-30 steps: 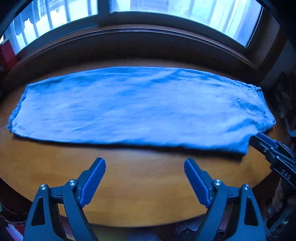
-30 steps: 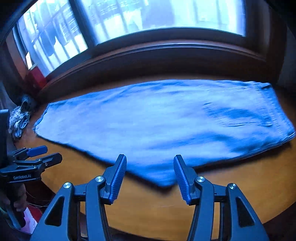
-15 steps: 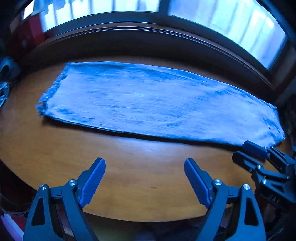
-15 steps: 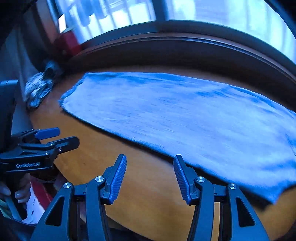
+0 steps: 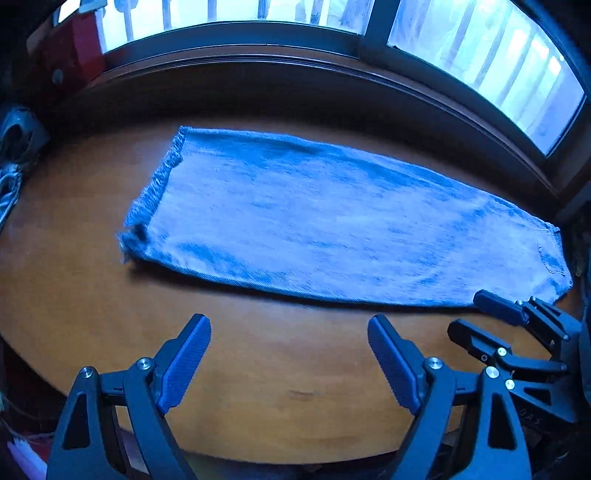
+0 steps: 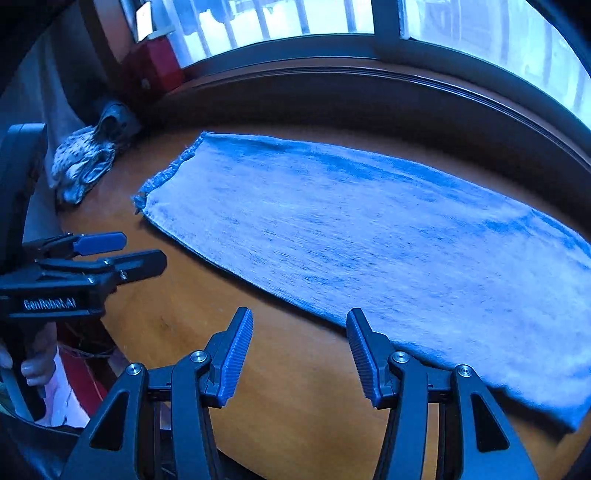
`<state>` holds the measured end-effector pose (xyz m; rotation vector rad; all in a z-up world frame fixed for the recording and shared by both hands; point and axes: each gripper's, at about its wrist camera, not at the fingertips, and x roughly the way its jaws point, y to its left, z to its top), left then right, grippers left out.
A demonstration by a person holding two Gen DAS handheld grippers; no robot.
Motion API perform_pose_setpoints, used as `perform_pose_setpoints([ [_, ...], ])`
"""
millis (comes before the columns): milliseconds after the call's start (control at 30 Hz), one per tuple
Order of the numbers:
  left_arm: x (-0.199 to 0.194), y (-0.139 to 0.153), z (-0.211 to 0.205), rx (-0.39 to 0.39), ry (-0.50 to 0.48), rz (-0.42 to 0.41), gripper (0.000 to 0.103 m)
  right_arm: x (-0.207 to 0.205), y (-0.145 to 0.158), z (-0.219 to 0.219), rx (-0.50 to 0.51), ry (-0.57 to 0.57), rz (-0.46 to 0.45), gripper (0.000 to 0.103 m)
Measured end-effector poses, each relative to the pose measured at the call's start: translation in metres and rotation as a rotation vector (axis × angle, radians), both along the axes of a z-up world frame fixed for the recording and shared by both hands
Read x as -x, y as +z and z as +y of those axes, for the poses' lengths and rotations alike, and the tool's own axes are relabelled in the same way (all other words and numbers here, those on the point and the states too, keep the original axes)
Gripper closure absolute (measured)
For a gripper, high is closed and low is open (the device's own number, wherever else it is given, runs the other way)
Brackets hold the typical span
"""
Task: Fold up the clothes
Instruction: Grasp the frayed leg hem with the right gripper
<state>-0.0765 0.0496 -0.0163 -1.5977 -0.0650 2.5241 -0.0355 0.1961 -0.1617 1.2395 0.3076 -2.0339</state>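
Both claws leftward; jeans (image 5: 332, 225) flat, frayed-hemmed

1. A round wooden table (image 5: 258, 387) with a warm orange-brown top fills the lower half of both views.
2. A small dark mark (image 5: 301, 395) shows on the table's near part.
3. A dark window frame (image 5: 258, 48) curves behind the table, with bright panes (image 6: 325, 18) above it.
4. A red box (image 6: 157, 68) stands at the window's left end.
5. A crumpled patterned cloth (image 6: 86, 162) lies at the table's far left edge.
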Motion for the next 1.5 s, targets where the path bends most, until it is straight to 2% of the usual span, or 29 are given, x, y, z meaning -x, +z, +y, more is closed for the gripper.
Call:
perform_pose_setpoints([
  [267, 0.039, 0.008, -0.073, 0.006, -0.214, 0.021, 0.016, -0.029, -0.008, -0.055, 0.014, -0.253, -0.044, 0.050],
  [433, 0.068, 0.009, -0.114, 0.009, -0.297, 0.028, 0.016, -0.059, -0.003, -0.107, -0.017, -0.307, 0.001, 0.050],
  [600, 0.093, 0.000, -0.134, -0.002, -0.351, 0.007, 0.016, -0.076, 0.002, -0.150, -0.049, -0.300, 0.053, 0.050],
  [867, 0.152, -0.012, -0.136, -0.007, -0.388, 0.007, 0.016, -0.077, 0.002, -0.227, -0.076, -0.169, 0.142, 0.050],
  [1033, 0.182, -0.027, -0.130, -0.025, -0.393, -0.033, 0.016, -0.074, -0.008, -0.265, -0.089, -0.127, 0.169, 0.050],
  [1233, 0.204, -0.046, -0.115, -0.010, -0.406, -0.058, 0.017, -0.066, -0.026, -0.282, -0.104, -0.177, 0.165, 0.050],
  [1300, 0.206, -0.048, -0.109, -0.012, -0.416, -0.032, 0.019, -0.064, -0.031, -0.282, -0.103, -0.195, 0.157, 0.050],
  [1333, 0.206, -0.047, -0.107, -0.014, -0.418, -0.021, 0.023, -0.063, -0.033, -0.281, -0.101, -0.201, 0.157, 0.050],
  [1400, 0.206, -0.046, -0.104, -0.009, -0.422, 0.002, 0.055, -0.062, -0.035, -0.280, -0.108, -0.213, 0.162, 0.053],
  [1433, 0.206, -0.046, -0.102, -0.015, -0.428, 0.000, 0.062, -0.062, -0.036, -0.280, -0.113, -0.219, 0.165, 0.057],
  [1467, 0.206, -0.046, -0.101, -0.021, -0.434, -0.002, 0.079, -0.062, -0.036, -0.280, -0.126, -0.232, 0.174, 0.068],
  [1500, 0.207, -0.045, -0.100, -0.053, -0.438, -0.021, 0.089, -0.061, -0.036, -0.279, -0.139, -0.250, 0.183, 0.080],
])
